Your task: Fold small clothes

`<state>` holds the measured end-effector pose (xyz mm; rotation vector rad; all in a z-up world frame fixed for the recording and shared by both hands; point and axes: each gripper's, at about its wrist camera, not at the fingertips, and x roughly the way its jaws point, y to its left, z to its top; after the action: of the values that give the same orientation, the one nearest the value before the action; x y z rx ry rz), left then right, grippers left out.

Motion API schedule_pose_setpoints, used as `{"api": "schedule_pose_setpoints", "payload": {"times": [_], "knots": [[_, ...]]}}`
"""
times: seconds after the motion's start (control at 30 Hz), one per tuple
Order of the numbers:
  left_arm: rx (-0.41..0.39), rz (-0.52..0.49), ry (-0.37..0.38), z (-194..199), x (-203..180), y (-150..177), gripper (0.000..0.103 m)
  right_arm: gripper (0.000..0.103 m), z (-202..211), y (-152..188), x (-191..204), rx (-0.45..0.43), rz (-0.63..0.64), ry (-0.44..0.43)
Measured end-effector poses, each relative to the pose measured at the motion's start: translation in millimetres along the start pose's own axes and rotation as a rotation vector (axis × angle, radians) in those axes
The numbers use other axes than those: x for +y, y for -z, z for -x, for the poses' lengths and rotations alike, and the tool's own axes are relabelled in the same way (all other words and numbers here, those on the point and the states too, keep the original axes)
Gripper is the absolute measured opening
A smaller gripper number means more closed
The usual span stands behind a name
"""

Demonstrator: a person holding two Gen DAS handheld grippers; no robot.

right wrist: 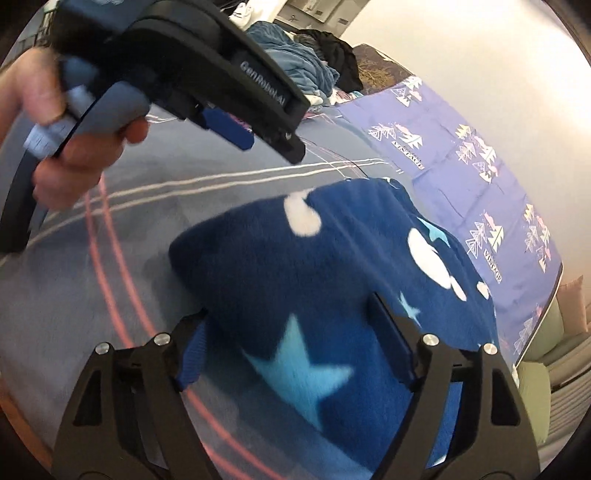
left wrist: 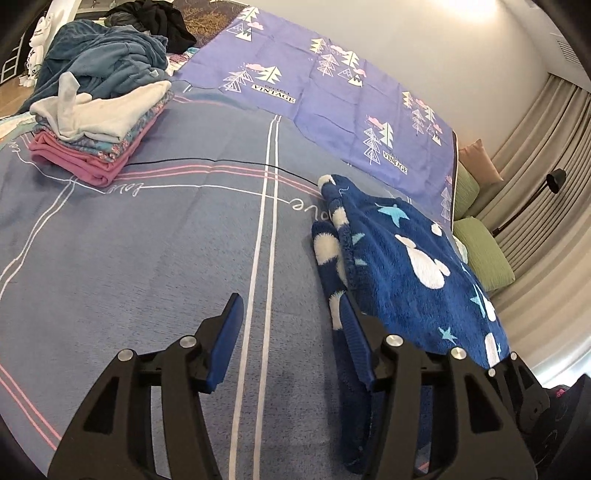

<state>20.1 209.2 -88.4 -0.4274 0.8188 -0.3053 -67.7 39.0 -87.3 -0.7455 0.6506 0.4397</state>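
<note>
A dark blue fleece garment [left wrist: 406, 266] with white shapes and light blue stars lies folded on the grey-blue bed cover [left wrist: 147, 258]. My left gripper [left wrist: 291, 306] is open; its right finger touches the garment's left edge, and nothing is between its fingers. In the right wrist view the garment [right wrist: 314, 258] fills the middle. My right gripper [right wrist: 291, 317] is open with its fingers on either side of the garment's near part. The left gripper [right wrist: 236, 129] shows at upper left, held by a hand.
A stack of folded clothes [left wrist: 99, 129] sits at the far left, with a teal blanket [left wrist: 107, 59] and dark clothes [left wrist: 155, 18] behind it. A purple tree-print sheet [left wrist: 332, 85] lies beyond. Green pillows [left wrist: 484, 251] and curtains are to the right.
</note>
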Motion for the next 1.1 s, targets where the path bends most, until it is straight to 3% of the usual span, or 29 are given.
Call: {"api": "schedule_pose_setpoints", "payload": {"times": [0.2,0.33,0.47,0.57,0.7,0.87,0.93,1.1], "knots": [[0.02,0.005,0.016,-5.9,2.9,0.0,0.055,0.08,-9.7,-8.2,-0.6,-0.004,-0.016,0.012],[0.044,0.019,0.052,-13.1,4.3,-2.6,0.056,0.073,-10.1,-9.9,-6.2,-0.026,-0.04,-0.004],[0.087,0.03,0.12,-24.2,0.6,-6.7,0.064,0.058,-2.6,-10.5,-9.8,-0.056,-0.068,-0.024],[0.111,0.039,0.177,-32.6,-4.5,-10.6,0.07,0.053,-1.6,-9.2,-15.9,-0.053,-0.096,-0.058],[0.205,0.065,0.297,-60.9,-13.0,-20.0,0.072,0.049,1.5,-7.4,-19.9,-0.056,-0.123,-0.086],[0.269,0.034,0.319,-93.3,-33.1,-30.8,0.072,0.044,3.1,-5.4,-29.9,-0.06,-0.162,-0.126],[0.279,0.025,0.312,-102.7,-40.6,-36.1,0.068,0.043,3.6,-4.8,-34.4,-0.065,-0.178,-0.138],[0.291,0.025,0.299,-112.4,-45.2,-46.3,0.035,0.04,6.9,-4.2,-45.9,-0.069,-0.253,-0.181]]}}
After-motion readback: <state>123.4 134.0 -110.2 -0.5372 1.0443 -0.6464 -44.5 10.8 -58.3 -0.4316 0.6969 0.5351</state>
